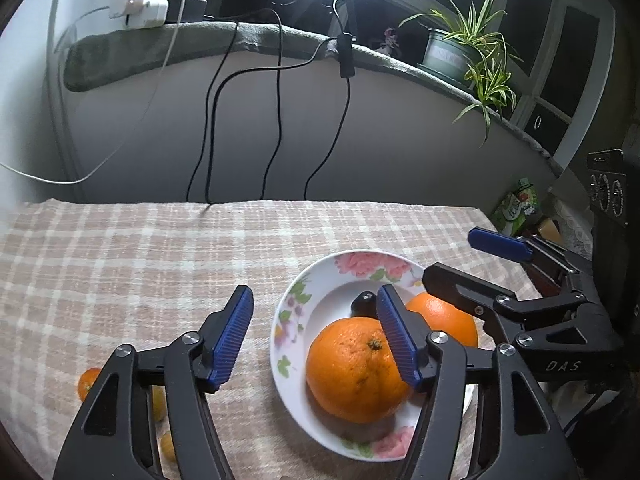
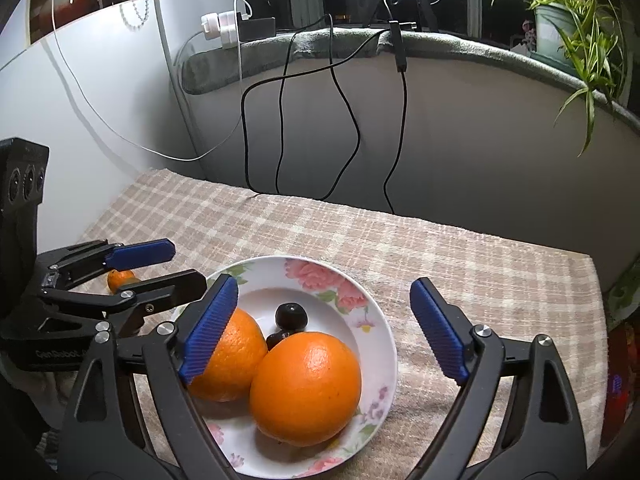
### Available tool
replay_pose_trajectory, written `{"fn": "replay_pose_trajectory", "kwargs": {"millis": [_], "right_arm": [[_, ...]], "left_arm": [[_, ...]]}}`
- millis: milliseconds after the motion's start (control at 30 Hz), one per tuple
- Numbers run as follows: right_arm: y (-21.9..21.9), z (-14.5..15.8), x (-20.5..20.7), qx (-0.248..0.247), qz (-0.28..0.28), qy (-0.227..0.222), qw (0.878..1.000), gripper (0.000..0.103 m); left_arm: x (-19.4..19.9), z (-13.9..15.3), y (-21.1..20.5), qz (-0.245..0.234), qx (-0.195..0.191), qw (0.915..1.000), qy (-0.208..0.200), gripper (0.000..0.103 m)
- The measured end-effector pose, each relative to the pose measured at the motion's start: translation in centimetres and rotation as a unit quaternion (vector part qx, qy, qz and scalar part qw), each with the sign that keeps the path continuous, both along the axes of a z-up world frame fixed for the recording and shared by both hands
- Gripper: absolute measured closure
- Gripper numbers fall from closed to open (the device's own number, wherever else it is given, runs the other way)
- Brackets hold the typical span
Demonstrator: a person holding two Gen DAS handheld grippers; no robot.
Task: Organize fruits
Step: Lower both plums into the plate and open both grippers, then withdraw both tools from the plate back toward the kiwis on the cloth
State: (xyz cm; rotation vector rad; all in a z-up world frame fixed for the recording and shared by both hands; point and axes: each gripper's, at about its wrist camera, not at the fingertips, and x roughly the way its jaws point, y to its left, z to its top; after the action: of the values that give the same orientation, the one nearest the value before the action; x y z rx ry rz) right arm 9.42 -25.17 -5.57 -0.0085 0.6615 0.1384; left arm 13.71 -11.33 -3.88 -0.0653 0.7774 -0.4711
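1. Two oranges [image 2: 306, 388] lay touching in the floral plate [image 2: 376, 320] at lower centre of the right wrist view, dark small fruit [image 2: 291, 316] behind them
2. Left gripper [image 1: 316, 338] and right gripper [image 2: 324, 328] both stood apart, holding nothing
3. Small citrus [image 1: 89, 382] remained on the bench [image 1: 140, 248], lower left
4. Judged: firm, rounded, liable to roll; grip across the widest part

2 large oranges [image 2: 306, 388] sit touching in a white floral bowl [image 2: 376, 320] at lower centre, with 2 small dark fruits [image 2: 291, 316] behind them. Small orange fruits [image 1: 89, 382] lie on the cloth at lower left.
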Motion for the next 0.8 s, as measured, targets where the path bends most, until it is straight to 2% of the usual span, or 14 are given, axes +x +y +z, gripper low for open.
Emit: {"fn": "replay_pose_trajectory", "kwargs": {"millis": [67, 300, 500, 800], "right_arm": [[0.1, 0.1, -0.3, -0.004, -0.003, -0.002, 1.0, 0.012], [0.6, 0.8, -1.5, -0.011, -0.008, -0.013, 1.0, 0.01], [1.6, 1.4, -2.4, -0.021, -0.007, -0.025, 0.999, 0.003], [3.4, 2.1, -3.6, -0.037, -0.009, -0.037, 0.999, 0.002]], "left_arm": [[-0.2, 0.1, 0.3, 0.004, 0.0, 1.0, -0.001, 0.033], [-1.1, 0.3, 1.6, 0.018, 0.01, 0.9998, -0.004, 0.033], [-2.3, 0.8, 3.0, 0.03, 0.017, 0.9993, -0.013, 0.033], [-4.0, 1.2, 5.1, 0.05, 0.026, 0.9982, -0.02, 0.033]]}}
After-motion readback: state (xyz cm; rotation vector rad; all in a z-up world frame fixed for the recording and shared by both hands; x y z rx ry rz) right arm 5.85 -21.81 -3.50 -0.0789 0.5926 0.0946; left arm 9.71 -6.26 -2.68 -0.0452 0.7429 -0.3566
